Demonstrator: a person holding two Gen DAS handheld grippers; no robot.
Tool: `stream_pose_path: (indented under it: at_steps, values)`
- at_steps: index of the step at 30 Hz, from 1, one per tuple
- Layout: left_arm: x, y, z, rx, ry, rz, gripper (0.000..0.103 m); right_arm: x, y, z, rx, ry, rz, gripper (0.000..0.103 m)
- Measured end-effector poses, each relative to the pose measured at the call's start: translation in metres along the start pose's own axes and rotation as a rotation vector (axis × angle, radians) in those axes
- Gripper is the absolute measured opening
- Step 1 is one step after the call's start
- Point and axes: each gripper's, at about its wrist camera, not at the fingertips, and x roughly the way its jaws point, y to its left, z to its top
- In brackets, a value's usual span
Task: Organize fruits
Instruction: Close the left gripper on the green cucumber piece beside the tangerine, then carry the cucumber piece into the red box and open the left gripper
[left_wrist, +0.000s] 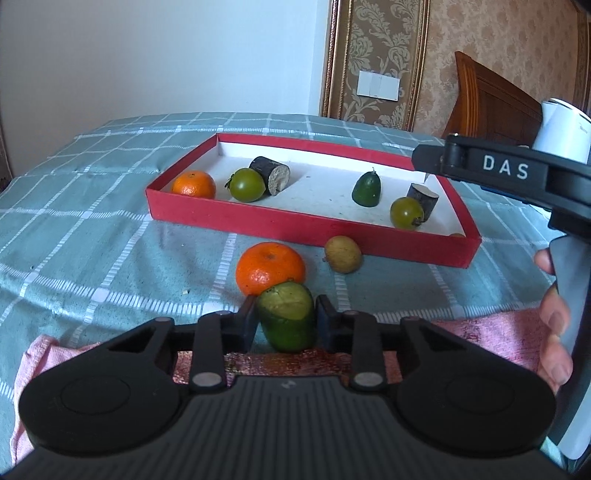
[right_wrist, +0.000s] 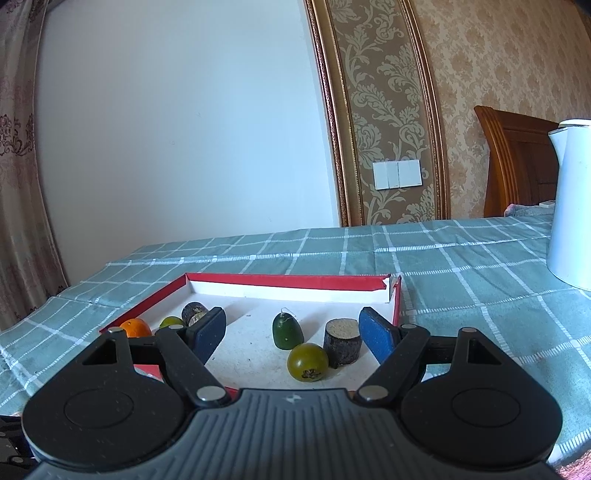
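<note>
Fruit (left_wrist: 457, 235), perhaps orange, behind tray (left_wrist: 314, 225) rim.

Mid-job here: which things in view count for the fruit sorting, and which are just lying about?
Job:
- green fruit piece, clamped in the left gripper
- orange and small brownish fruit on the cloth
- red tray holding fruit
- right gripper, open over the tray

Lying about:
- white kettle
- pink towel
- wall switch
</note>
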Motion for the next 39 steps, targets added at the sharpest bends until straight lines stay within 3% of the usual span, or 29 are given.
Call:
stream_pose_path:
  at_steps: [15, 24, 28, 39]
  values:
    - [-0.024, -0.002, 0.016, 0.073, -0.043, 0.014, 0.029, 0.006, 0.002, -0.003, -0.02, 0.03, -0.017, 0.079]
    - [-0.026, -0.001, 0.051, 0.149, -0.129, 0.016, 0.029, 0.009, 0.003, -0.005, -0.025, 0.043, -0.028, 0.079]
    - [-0.01, 0.003, 0.074, 0.17, -0.155, -0.013, 0.029, 0.011, 0.004, -0.006, -0.025, 0.049, -0.03, 0.079]
    - [0.065, 0.012, 0.107, 0.154, -0.088, -0.072, 0.029, 0.017, 0.007, -0.008, -0.022, 0.081, -0.019, 0.079]
